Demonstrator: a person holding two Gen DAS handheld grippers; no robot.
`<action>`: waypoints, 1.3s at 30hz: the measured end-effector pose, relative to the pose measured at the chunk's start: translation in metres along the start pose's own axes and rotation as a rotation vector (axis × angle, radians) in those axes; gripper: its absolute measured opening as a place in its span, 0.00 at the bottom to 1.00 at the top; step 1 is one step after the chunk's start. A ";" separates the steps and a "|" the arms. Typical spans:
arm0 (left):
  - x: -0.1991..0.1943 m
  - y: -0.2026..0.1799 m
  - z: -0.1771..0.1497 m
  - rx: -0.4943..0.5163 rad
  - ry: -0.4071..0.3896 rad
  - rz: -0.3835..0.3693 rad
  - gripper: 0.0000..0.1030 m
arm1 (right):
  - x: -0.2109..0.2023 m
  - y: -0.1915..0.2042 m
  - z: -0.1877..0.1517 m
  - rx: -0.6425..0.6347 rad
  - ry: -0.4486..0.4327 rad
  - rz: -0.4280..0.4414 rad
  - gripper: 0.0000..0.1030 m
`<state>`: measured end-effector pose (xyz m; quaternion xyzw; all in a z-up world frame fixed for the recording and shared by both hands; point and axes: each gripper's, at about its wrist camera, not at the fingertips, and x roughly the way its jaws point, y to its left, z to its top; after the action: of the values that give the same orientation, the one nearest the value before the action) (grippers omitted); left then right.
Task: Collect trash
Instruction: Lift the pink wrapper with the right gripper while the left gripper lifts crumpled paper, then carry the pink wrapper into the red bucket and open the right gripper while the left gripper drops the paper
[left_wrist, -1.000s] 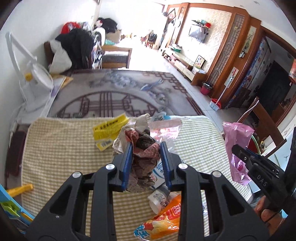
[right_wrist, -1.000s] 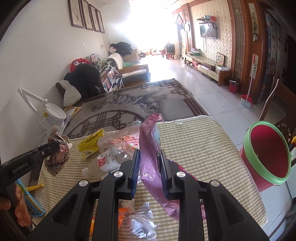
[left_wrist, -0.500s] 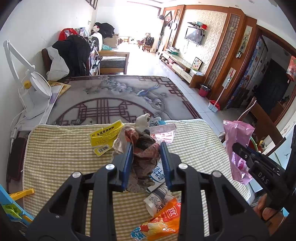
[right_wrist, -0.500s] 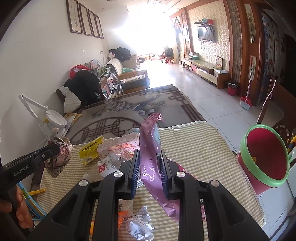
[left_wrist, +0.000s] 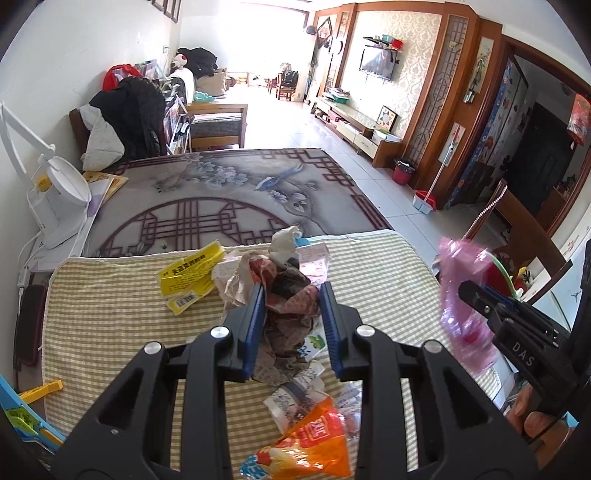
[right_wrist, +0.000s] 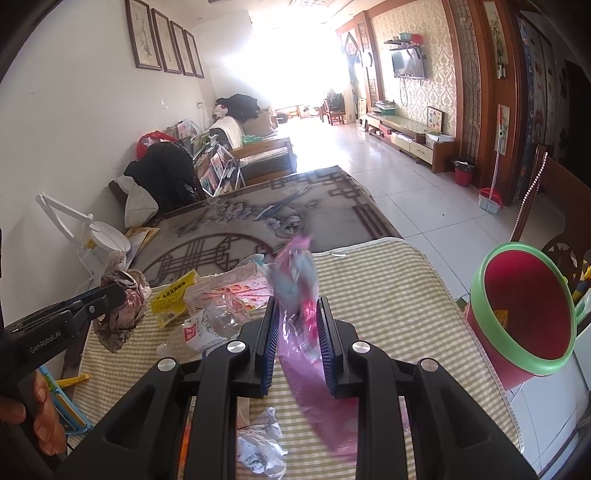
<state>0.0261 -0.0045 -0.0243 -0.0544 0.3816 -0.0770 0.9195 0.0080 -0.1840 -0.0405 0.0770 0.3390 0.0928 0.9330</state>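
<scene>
1. The left gripper is clenched on a crumpled brown paper wad, which is held clear above the checked tablecloth; in the right wrist view the same wad is seen at about 9 o'clock, hanging from the jaws.
2. The right gripper is clenched on a pink plastic bag, whose tail is draped down toward 6 o'clock; in the left wrist view the bag is seen at 3 o'clock, blurred.
3. The red bin with a green rim is seen at 3 o'clock in the right wrist view, just off the table's edge. A small yellow scrap appears to lie inside it; little else can be made out there.
4. Neither held piece is yet over the bin, so both drops are judged still to be done.
5. Much trash is left on the cloth: a yellow label at 10 o'clock, an orange snack packet at 6 o'clock, a clear plastic bottle, a pink printed wrapper and a crumpled white paper ball.
6. The task is judged to be at an early to middle stage, with several more trips to be made.
</scene>
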 end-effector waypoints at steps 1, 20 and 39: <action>0.002 -0.004 0.000 0.005 0.002 0.001 0.28 | 0.000 -0.004 0.000 0.001 0.000 0.000 0.21; 0.018 -0.062 -0.014 -0.145 0.045 0.148 0.28 | 0.120 -0.045 -0.054 -0.141 0.488 0.222 0.62; 0.044 -0.159 -0.009 -0.050 0.082 0.119 0.28 | 0.015 -0.214 0.017 0.077 0.134 -0.019 0.08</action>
<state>0.0344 -0.1688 -0.0355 -0.0514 0.4232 -0.0147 0.9044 0.0562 -0.3895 -0.0805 0.1031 0.4049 0.0760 0.9054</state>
